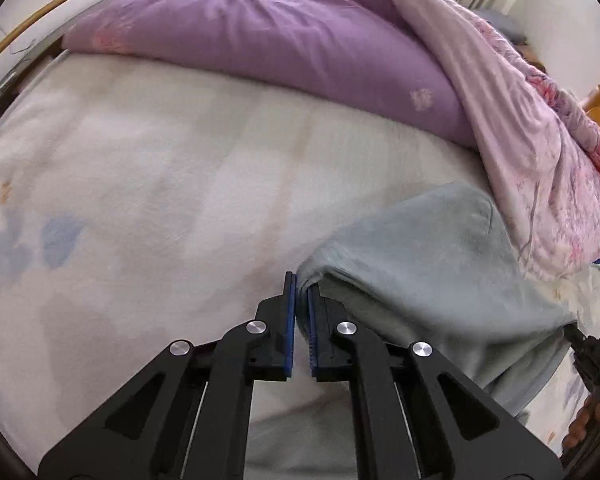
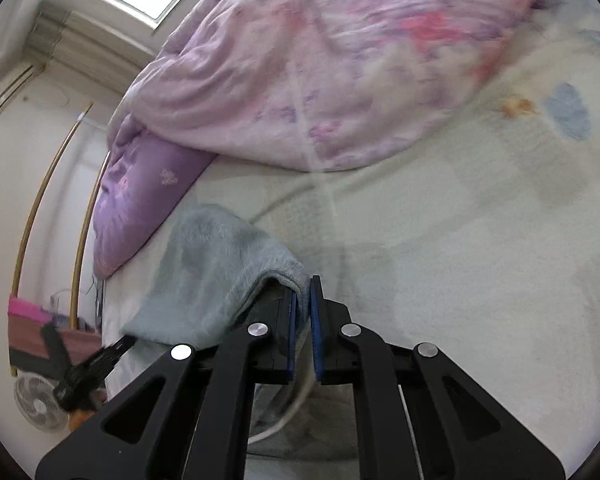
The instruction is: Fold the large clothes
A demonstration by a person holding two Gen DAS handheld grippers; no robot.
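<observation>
Purple duvet (image 1: 284,60) beside grey fleece garment (image 1: 440,264), pale bedsheet (image 1: 140,184)

The pale blue fleece garment (image 1: 440,280) runs under the left gripper (image 1: 302,292) toward six o'clock, so its lower part is hidden behind the black arms. At four o'clock the right gripper (image 1: 592,356) is cut by the rim. In the right wrist view, motion blur smears the pink floral quilt (image 2: 340,80) at twelve o'clock; the fan (image 2: 40,400) at eight o'clock is partly hidden.
</observation>
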